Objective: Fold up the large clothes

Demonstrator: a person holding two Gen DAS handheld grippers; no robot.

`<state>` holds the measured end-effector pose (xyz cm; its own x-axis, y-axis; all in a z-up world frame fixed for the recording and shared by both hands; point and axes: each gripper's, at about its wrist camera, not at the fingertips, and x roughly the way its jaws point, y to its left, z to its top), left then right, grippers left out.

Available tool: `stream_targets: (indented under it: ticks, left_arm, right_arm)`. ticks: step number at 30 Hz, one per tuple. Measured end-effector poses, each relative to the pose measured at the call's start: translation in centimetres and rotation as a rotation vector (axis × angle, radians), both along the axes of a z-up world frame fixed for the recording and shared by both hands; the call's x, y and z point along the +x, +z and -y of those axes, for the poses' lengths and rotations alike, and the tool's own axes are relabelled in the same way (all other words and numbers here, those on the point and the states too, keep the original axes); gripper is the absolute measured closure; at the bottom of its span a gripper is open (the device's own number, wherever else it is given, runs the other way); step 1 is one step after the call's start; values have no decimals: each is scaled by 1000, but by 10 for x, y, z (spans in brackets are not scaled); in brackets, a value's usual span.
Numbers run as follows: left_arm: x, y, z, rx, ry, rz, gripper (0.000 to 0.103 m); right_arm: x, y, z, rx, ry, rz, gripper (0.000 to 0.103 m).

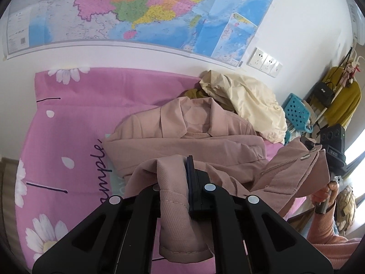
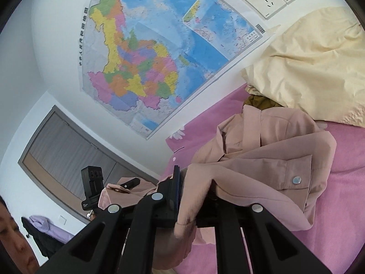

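Bedsheet point(image 1: 68, 137): pink, taken as landmark.
Coat point(image 1: 182, 134): dusty-pink, collar flat on the bedsheet, hem lifted off it.
Left gripper point(image 1: 180, 178): pinched shut on hem cloth.
Right gripper point(image 2: 182, 189): apparently clamped on hem; pads hidden.
Technique: both corners best carried level toward the collar.
Views: only the right wrist view showed the sleeve button point(image 2: 296, 180).

My left gripper point(image 1: 180, 171): black angular struts, round silver rivets, dark blue pad. Right gripper point(image 2: 182, 182) identical. Ribbed pink knit sleeve point(image 1: 328, 233).
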<state>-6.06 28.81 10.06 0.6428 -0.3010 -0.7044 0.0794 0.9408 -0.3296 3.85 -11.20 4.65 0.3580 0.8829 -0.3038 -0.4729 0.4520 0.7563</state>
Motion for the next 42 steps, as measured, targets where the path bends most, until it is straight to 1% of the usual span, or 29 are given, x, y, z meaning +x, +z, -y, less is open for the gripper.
stream_targets:
  ticks: [8, 14, 27, 35, 39, 42]
  left_arm:
    - [16, 7, -4, 20, 0, -14, 97]
    - [26, 6, -7, 15, 5, -19, 97]
    - [49, 2, -11, 26, 10, -38, 97]
    - [72, -4, -15, 32, 28, -61, 97]
    - [87, -12, -17, 39, 39, -85, 97]
    - [99, -19, -19, 44, 49, -109, 97]
  right_arm:
    - [10, 9, -5, -10, -10, 5, 93]
    - [17, 13, -7, -21, -17, 6, 93]
    - [40, 9, -8, -13, -40, -13, 93]
    - [67, 1, -10, -14, -69, -49, 93]
    - [83, -6, -10, -15, -89, -81, 89]
    - [95, -14, -11, -16, -101, -108, 88]
